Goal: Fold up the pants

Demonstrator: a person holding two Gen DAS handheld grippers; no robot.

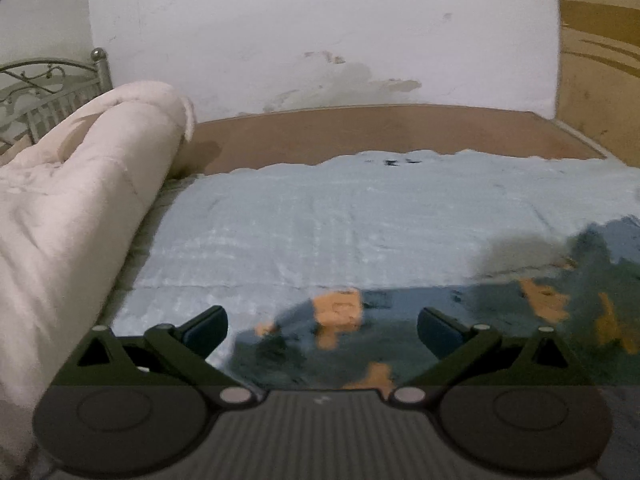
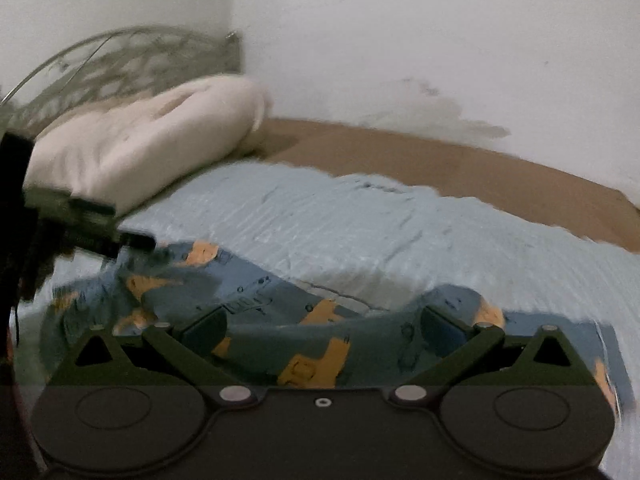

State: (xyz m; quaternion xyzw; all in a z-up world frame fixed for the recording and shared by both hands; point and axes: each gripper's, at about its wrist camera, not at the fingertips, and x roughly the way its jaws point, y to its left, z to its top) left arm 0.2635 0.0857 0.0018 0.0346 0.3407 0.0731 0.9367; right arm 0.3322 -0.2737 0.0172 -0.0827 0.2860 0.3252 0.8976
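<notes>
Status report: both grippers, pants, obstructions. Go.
Left gripper open, right gripper open. Pants rumpled on blue sheet, unheld. White comforter rolled aside, clear of the pants.

Dim indoor light, heavy motion blur, fisheye bending, dark corners

Both cameras sat low over the bed (image 1: 320, 216), each looking forward along its own tool toward the white wall (image 1: 320, 32). The left view faced the wall nearly square on, with the rolled blanket (image 1: 80, 184) close at its left edge. The right view was turned leftward toward the room's corner — the left tool (image 2: 136, 242) showed at its left edge. Both shared the pale blue sheet, the blanket, the metal headboard (image 2: 132, 60) and the patterned pants (image 2: 304, 344) — very near each lens.
</notes>
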